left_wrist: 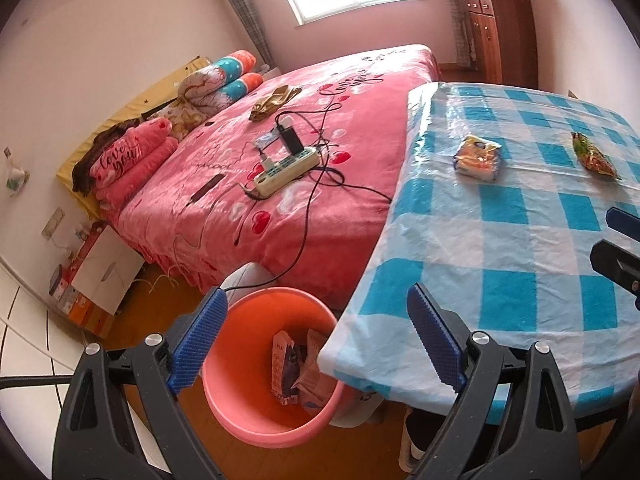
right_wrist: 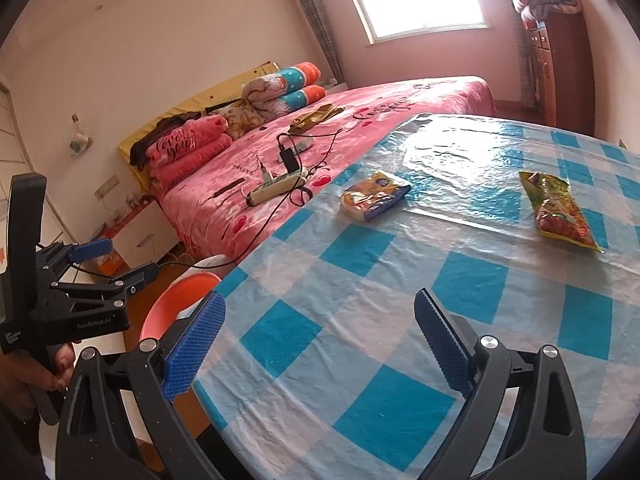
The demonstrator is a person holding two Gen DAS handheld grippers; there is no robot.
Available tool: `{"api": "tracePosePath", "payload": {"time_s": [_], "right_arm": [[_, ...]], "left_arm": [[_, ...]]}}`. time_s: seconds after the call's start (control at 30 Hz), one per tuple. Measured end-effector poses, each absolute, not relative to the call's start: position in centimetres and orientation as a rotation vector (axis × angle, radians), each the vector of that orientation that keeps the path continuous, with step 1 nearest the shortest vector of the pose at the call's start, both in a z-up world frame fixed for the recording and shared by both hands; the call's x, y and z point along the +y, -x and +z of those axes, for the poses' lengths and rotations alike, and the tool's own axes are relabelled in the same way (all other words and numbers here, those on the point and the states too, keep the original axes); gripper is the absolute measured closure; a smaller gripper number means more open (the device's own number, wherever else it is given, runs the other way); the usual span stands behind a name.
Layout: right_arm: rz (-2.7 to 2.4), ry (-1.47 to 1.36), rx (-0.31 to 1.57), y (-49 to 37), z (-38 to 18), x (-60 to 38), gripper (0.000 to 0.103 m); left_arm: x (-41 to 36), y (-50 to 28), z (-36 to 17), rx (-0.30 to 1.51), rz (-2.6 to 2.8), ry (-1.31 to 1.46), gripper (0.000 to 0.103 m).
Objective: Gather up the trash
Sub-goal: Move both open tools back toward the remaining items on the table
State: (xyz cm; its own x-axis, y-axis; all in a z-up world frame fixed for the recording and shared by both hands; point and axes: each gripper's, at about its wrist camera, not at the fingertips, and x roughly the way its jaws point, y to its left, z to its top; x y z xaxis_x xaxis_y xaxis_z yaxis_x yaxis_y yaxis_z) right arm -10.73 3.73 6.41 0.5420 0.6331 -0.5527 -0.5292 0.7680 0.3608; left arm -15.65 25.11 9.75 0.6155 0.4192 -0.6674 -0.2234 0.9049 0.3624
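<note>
My left gripper (left_wrist: 316,300) is open and empty, hovering over a salmon-pink bin (left_wrist: 240,364) on the floor by the table's corner. Several wrappers (left_wrist: 288,368) lie inside the bin. On the blue-and-white checked table (left_wrist: 500,260) lie an orange-yellow snack packet (left_wrist: 478,158) and a green-red snack packet (left_wrist: 594,156). My right gripper (right_wrist: 320,304) is open and empty above the near part of the table (right_wrist: 360,340), well short of the orange-yellow packet (right_wrist: 374,196) and the green-red packet (right_wrist: 560,212). The left gripper (right_wrist: 120,262) shows at the left, a hand on its handle, beside the bin's rim (right_wrist: 172,296).
A bed with a pink cover (left_wrist: 224,200) stands behind the bin, carrying a power strip (left_wrist: 286,170) with trailing cables. Boxes (left_wrist: 100,272) sit on the floor by the wall. A wooden cabinet (left_wrist: 504,36) stands at the far right.
</note>
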Motion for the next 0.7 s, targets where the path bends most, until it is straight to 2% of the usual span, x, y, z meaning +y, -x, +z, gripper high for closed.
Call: {"api": "tracePosePath", "payload": {"time_s": [0.7], "right_arm": [[0.594,-0.294,0.700,8.1,7.3,-3.4,0.009]], "left_arm": [[17.3,12.8,10.6,0.810,0.256,-0.358,0.011]]}}
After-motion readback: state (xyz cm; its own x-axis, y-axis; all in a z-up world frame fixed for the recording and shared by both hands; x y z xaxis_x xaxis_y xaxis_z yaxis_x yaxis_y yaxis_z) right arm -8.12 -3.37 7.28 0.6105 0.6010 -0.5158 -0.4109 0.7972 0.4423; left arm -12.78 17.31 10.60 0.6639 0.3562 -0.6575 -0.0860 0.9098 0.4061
